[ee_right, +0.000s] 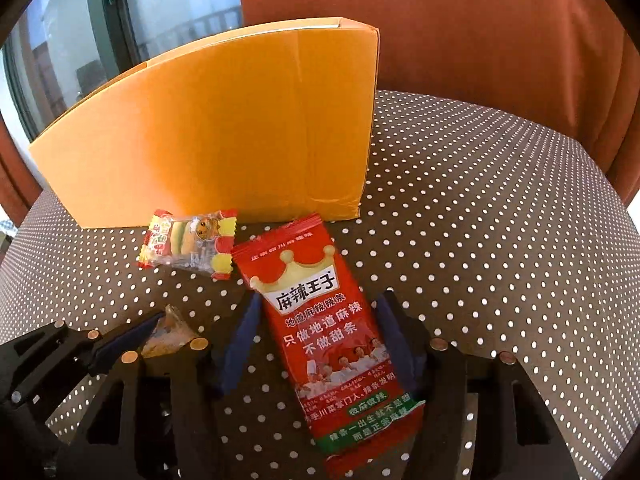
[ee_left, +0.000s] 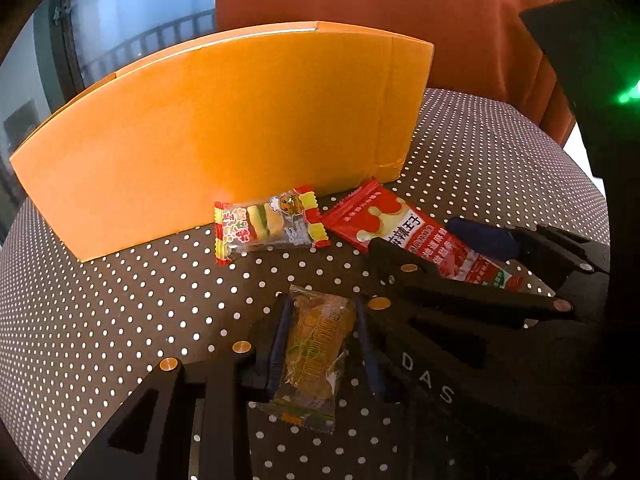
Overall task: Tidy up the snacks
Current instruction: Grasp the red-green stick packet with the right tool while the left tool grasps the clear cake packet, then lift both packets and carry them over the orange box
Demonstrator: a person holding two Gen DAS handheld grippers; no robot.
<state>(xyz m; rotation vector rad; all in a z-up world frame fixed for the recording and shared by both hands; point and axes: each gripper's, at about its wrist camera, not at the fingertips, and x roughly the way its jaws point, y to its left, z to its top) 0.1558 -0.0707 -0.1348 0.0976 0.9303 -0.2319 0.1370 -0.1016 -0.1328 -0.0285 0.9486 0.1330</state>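
My left gripper (ee_left: 322, 340) is shut on a clear packet with a yellow snack (ee_left: 316, 352) inside, just above the dotted cloth. That packet (ee_right: 168, 332) also shows in the right wrist view, at its lower left, between the left gripper's fingers (ee_right: 120, 340). A red spicy-strip packet (ee_right: 328, 328) lies flat on the cloth between the blue pads of my right gripper (ee_right: 320, 340). Cloth shows between the left pad and the packet, so the grip is open. A small burger-candy packet (ee_left: 268, 224) lies by the foot of the orange box (ee_left: 224, 132).
The orange cardboard box (ee_right: 224, 128) stands upright at the back of a brown cloth with white dots (ee_right: 480, 240). Behind it is rust-orange upholstery (ee_right: 440, 32), and a window (ee_right: 60, 40) at the left. The cloth's edge curves down at the right.
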